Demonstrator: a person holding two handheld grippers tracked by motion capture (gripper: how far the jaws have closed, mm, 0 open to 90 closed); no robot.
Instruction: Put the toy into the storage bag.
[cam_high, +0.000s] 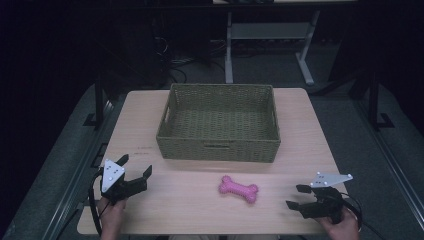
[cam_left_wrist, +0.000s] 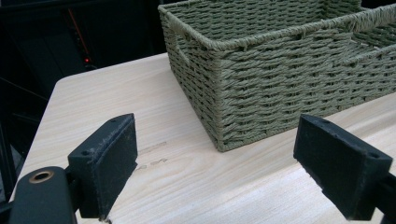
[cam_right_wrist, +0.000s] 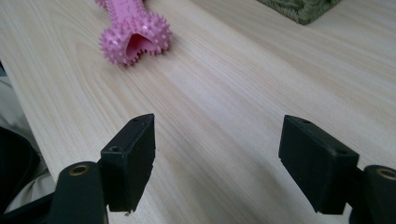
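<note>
writing: none readable
toy bone (cam_high: 238, 189): pink rubber, spiked knobby ends, lying on table (cam_high: 150, 115) between both tools, before basket
basket (cam_high: 218, 122): green woven rope, rectangular
table: pale woodgrain
left tool (cam_high: 134, 167): spread, empty
right tool (cam_high: 296, 196): spread, empty

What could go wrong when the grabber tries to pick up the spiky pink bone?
The pink bone lies loose on the smooth table, so the open right gripper might nudge it away instead of catching it. Its rounded, spiky ends could also slip from the flat pads. The basket has tall walls, so a low carry might bump them.
</note>
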